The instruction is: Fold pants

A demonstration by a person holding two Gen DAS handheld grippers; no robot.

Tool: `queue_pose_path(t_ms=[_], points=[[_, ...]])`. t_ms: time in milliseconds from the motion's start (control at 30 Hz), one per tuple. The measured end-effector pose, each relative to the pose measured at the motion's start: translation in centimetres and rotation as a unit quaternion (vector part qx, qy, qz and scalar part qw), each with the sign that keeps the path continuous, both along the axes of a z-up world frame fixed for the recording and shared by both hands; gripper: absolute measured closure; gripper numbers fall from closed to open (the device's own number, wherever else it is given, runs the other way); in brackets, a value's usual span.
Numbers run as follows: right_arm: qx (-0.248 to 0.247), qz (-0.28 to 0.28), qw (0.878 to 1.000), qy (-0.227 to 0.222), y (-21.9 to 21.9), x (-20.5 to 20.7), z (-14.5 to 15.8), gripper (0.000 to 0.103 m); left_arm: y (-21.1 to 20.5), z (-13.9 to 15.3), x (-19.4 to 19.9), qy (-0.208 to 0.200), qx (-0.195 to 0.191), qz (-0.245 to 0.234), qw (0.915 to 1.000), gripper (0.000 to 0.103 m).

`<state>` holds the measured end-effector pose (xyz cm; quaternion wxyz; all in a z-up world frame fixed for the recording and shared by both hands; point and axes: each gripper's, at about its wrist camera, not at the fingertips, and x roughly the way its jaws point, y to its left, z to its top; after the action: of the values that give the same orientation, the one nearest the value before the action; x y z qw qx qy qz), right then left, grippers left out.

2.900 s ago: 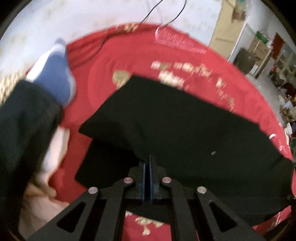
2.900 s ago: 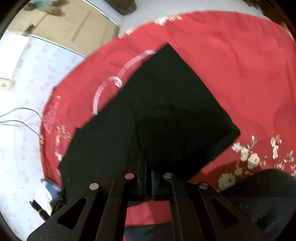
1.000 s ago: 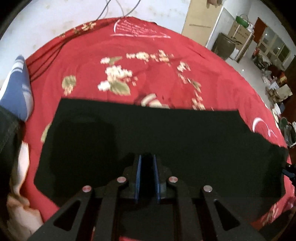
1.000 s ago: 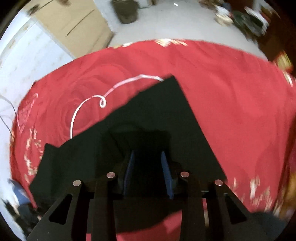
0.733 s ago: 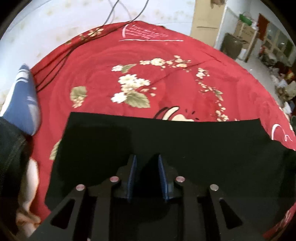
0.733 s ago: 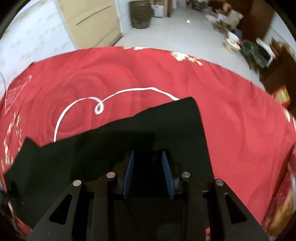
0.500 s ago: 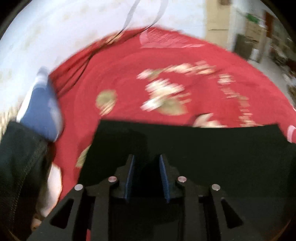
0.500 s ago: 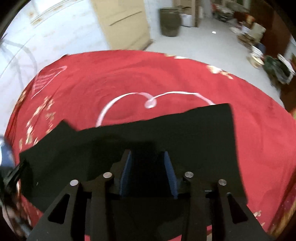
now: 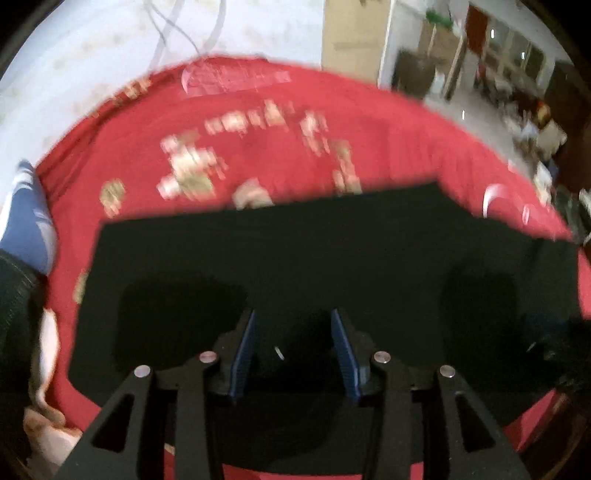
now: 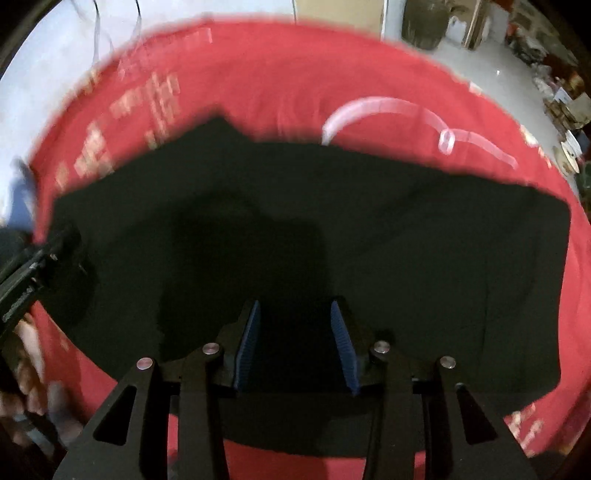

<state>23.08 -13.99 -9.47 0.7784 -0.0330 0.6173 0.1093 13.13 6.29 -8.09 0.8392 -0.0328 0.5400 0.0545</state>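
Note:
The black pants (image 9: 314, 254) lie folded flat as a wide dark rectangle on the red floral cloth (image 9: 388, 140). My left gripper (image 9: 293, 325) is open and empty, hovering over the near edge of the pants. In the right wrist view the same pants (image 10: 406, 229) spread across the red cloth (image 10: 280, 85). My right gripper (image 10: 294, 317) is open and empty above them. The left gripper's body (image 10: 33, 269) shows at the left edge of the right wrist view. Both views are motion-blurred.
A blue and white shoe (image 9: 26, 218) and a dark trouser leg sit at the left edge. White wall with cables lies behind the cloth. A doorway and a cluttered room (image 9: 509, 88) lie at the far right. A large jar (image 10: 428, 22) stands on the floor.
Both grippers went from shut on the pants to open, letting the fabric go. The pants now lie flat. Both cameras have pulled back and swung, so more of the pants shows.

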Motion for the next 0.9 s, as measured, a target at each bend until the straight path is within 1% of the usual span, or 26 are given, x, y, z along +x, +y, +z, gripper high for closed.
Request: queue_pose_path(t_ms=[33,67,100,133,200,233,267,300,333,367,433,533,600,733,900], points=[[-0.006,0.004,1.000,0.002,0.2,-0.1,0.2,0.061,-0.1,-0.5,-0.3,0.007,-0.001,0.000,1.0000,0.057],[-0.008,0.006,1.000,0.011,0.3,-0.2,0.1,0.061,-0.4,-0.1,-0.5,-0.006,0.008,-0.002,0.9999,0.057],[-0.010,0.008,1.000,0.021,0.3,-0.4,0.1,0.061,-0.5,0.0,-0.6,0.006,0.015,0.000,0.9999,0.058],[-0.010,0.007,1.000,0.018,0.1,-0.8,0.4,0.061,-0.3,0.2,-0.7,0.011,0.008,0.006,0.9999,0.058],[0.014,0.005,1.000,0.003,-0.5,-1.5,1.3,0.061,0.1,0.7,-1.3,0.002,-0.008,0.019,0.9998,0.058],[0.025,0.001,1.000,0.003,-0.7,-1.7,1.4,0.060,0.1,0.6,-1.6,0.007,-0.002,0.026,0.9996,0.057],[0.025,-0.003,1.000,0.010,-0.9,-1.9,1.2,0.058,0.0,0.2,-1.7,0.021,0.004,0.030,0.9993,0.057],[0.015,-0.006,1.000,0.021,-1.0,-2.1,0.7,0.057,0.1,0.0,-2.0,0.022,0.003,0.030,0.9993,0.057],[0.011,-0.008,0.999,0.041,-1.0,-2.2,-0.2,0.057,0.1,0.3,-2.3,0.023,0.009,0.031,0.9992,0.057],[0.010,-0.011,0.999,0.049,-1.1,-2.2,-0.4,0.057,-0.1,0.5,-2.4,0.034,0.013,0.033,0.9988,0.057],[0.011,-0.005,0.999,0.031,-0.8,-2.5,0.6,0.057,0.0,1.0,-3.5,0.032,0.008,0.036,0.9988,0.057],[0.015,0.001,1.000,0.024,-0.7,-3.3,0.9,0.057,0.4,1.6,-4.2,0.025,0.009,0.044,0.9987,0.057],[0.028,0.002,1.000,0.010,-0.8,-3.9,1.3,0.057,0.6,2.2,-4.6,0.016,0.012,0.051,0.9985,0.057],[0.039,0.012,0.999,-0.017,-0.5,-4.7,2.3,0.057,1.3,4.0,-5.7,-0.014,0.013,0.059,0.9981,0.057],[0.035,0.013,0.999,-0.029,-0.4,-5.4,2.9,0.057,2.2,4.6,-5.5,-0.041,0.016,0.060,0.9972,0.057]])
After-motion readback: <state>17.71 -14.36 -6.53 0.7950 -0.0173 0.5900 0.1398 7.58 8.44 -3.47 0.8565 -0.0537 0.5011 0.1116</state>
